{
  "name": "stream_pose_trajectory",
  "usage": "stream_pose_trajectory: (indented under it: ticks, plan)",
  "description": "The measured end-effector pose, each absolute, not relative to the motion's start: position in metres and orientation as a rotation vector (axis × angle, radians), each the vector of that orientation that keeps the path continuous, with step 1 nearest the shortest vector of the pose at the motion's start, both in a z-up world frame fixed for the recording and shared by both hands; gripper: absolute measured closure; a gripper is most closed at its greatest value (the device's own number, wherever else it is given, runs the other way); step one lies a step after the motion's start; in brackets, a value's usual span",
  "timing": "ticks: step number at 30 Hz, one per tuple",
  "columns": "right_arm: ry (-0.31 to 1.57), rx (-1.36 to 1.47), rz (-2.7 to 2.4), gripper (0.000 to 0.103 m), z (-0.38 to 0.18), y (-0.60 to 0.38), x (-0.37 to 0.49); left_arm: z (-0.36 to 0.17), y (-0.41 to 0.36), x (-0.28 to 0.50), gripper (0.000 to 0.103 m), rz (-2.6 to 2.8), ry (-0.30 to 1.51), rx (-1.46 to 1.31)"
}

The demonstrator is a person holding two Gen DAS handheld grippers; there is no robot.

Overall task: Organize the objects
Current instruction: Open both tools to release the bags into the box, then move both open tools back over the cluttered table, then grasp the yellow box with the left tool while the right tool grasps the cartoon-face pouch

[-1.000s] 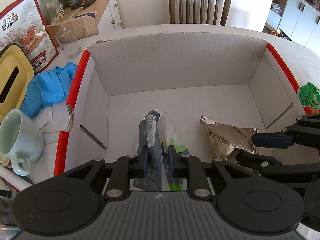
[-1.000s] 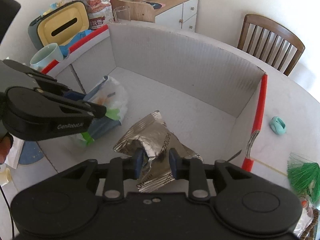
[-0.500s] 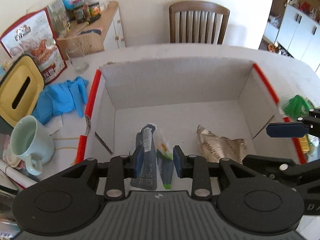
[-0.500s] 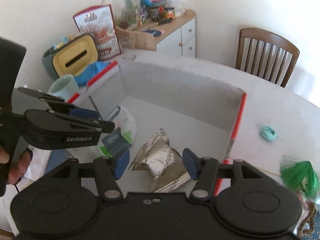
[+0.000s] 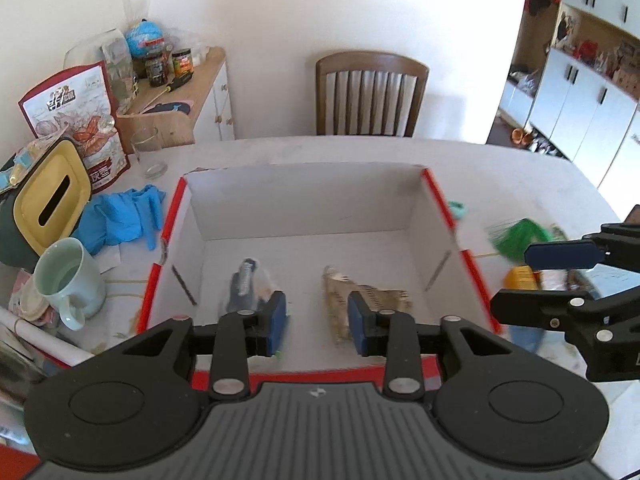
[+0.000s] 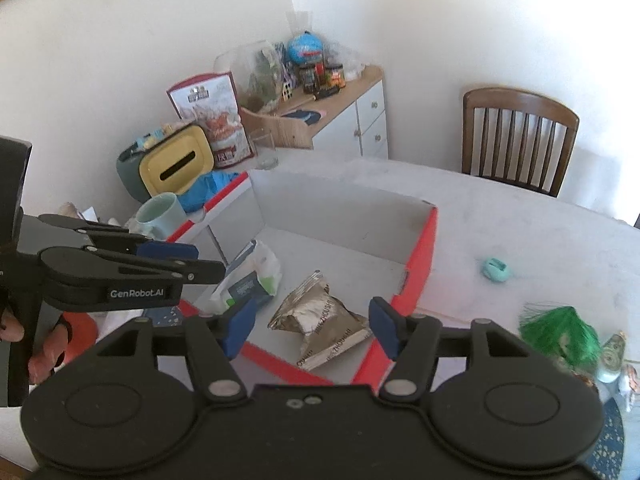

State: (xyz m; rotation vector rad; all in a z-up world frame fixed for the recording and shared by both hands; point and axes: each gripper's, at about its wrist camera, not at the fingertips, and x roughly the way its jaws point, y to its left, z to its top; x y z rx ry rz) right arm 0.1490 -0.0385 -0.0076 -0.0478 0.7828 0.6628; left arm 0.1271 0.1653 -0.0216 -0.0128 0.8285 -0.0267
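Left wrist view: left gripper released – jaws have just been opening, nothing between them; it hangs over the box's near rim.
Right wrist view: right gripper also let go, jaws just widened, empty, above the box's near corner.
Box: red-edged, open, mid-table.
Pouch: lies on the box floor at 7 o'clock, clear of both grippers.
Foil bag: on the floor at 5 o'clock, beside the pouch, apart from it.
Outside the box: green tassel and teal clip at 3 o'clock; blue gloves and mug at 9 o'clock.
Step, as judged: two items placed – next pick likely off the table.
Risk: grippers sit close together, so a crossing reach could knock fingers.
Risk: the tassel is loose and thin; a shallow pinch may slip off.
Risk: a low sweep leftward could tip the mug.
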Motion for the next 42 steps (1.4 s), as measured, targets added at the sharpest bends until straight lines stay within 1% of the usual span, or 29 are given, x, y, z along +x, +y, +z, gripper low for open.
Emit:
stream_pose_trajectory:
  ticks: [1, 2, 3, 4, 5, 7, 9, 11, 14, 17, 20, 23, 25, 26, 27, 36, 42]
  plan:
    - [0.778, -0.041, 0.663, 0.041, -0.006, -0.044, 0.146, -0.019, 0.161, 0.123, 0.050, -0.033, 0.816, -0.017]
    - [0.773, -0.035, 0.664, 0.039, -0.004, -0.051, 0.142, -0.017, 0.157, 0.120, 0.039, -0.038, 0.806, -0.020]
    - [0.768, -0.032, 0.662, 0.037, -0.002, -0.057, 0.140, -0.014, 0.152, 0.116, 0.037, -0.044, 0.792, -0.021]
    - [0.757, -0.029, 0.656, 0.030, 0.000, -0.064, 0.136, -0.011, 0.147, 0.113, 0.037, -0.051, 0.782, -0.021]
    - [0.746, -0.026, 0.649, 0.026, 0.001, -0.069, 0.133, -0.009, 0.142, 0.111, 0.037, -0.057, 0.781, -0.023]
    - [0.730, -0.024, 0.641, 0.025, 0.004, -0.083, 0.127, -0.007, 0.133, 0.107, 0.035, -0.075, 0.780, -0.036]
    - [0.717, -0.020, 0.627, 0.022, 0.005, -0.099, 0.121, -0.005, 0.122, 0.103, 0.029, -0.088, 0.776, -0.047]
    - [0.707, -0.010, 0.610, 0.017, 0.006, -0.117, 0.116, -0.005, 0.110, 0.100, 0.027, -0.096, 0.772, -0.050]
    - [0.698, 0.000, 0.579, 0.013, 0.005, -0.146, 0.111, -0.005, 0.093, 0.096, 0.021, -0.105, 0.763, -0.055]
    - [0.698, 0.013, 0.543, 0.008, 0.001, -0.174, 0.107, -0.006, 0.075, 0.094, 0.020, -0.110, 0.749, -0.051]
    - [0.701, 0.023, 0.506, 0.004, -0.004, -0.200, 0.105, -0.010, 0.060, 0.094, 0.016, -0.118, 0.747, -0.045]
    - [0.710, 0.017, 0.471, 0.004, -0.010, -0.224, 0.105, -0.015, 0.045, 0.097, 0.016, -0.138, 0.753, -0.052]
    - [0.718, 0.011, 0.445, 0.004, -0.015, -0.239, 0.108, -0.020, 0.035, 0.100, 0.010, -0.155, 0.761, -0.056]
    - [0.721, 0.010, 0.433, 0.004, -0.018, -0.246, 0.109, -0.022, 0.030, 0.101, 0.004, -0.160, 0.765, -0.059]
    - [0.724, 0.009, 0.423, 0.004, -0.021, -0.252, 0.111, -0.025, 0.025, 0.103, 0.000, -0.170, 0.767, -0.066]
    - [0.759, 0.009, 0.327, 0.004, -0.050, -0.308, 0.143, -0.064, -0.025, 0.132, 0.000, -0.201, 0.833, -0.037]
    - [0.794, 0.006, 0.309, 0.004, -0.070, -0.328, 0.168, -0.091, -0.049, 0.153, 0.000, -0.159, 0.862, -0.005]
